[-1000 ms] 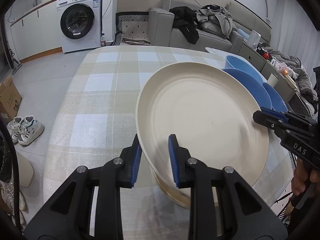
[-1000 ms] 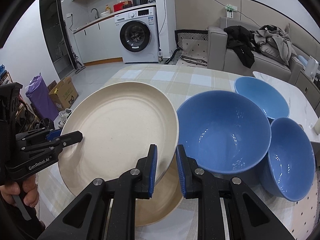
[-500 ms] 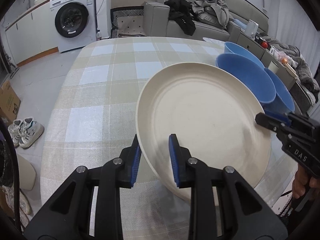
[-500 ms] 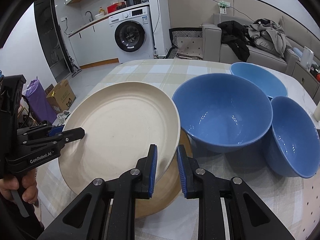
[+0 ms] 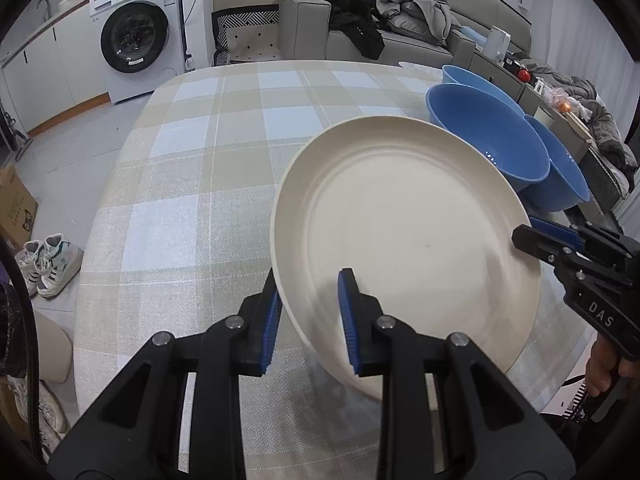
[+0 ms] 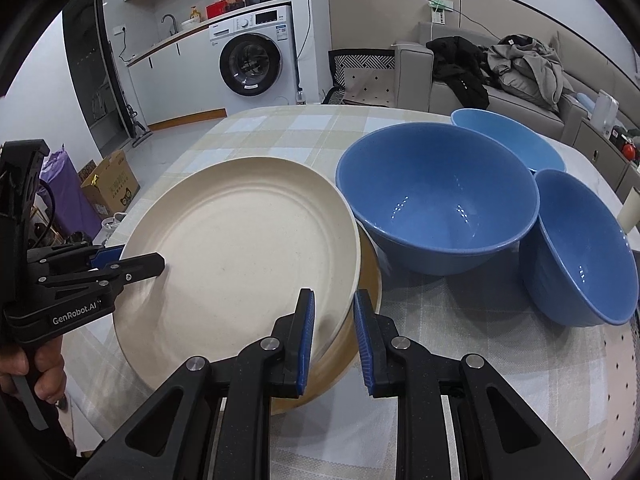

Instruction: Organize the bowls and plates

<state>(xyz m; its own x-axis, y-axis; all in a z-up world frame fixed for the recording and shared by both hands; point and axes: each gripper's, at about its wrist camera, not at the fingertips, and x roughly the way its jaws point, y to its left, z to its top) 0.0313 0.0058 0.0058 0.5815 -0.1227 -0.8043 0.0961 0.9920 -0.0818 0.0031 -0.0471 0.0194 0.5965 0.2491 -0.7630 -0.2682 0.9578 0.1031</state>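
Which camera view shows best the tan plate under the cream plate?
The right wrist view: the tan plate shows as a crescent below the cream plate, beside the right claw. In the left wrist view the cream plate hides it.

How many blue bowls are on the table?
3. A big bowl sits beside the cream plate. A lighter one stands behind it. A third is on the right, leaning against the big one. None seems hidden.
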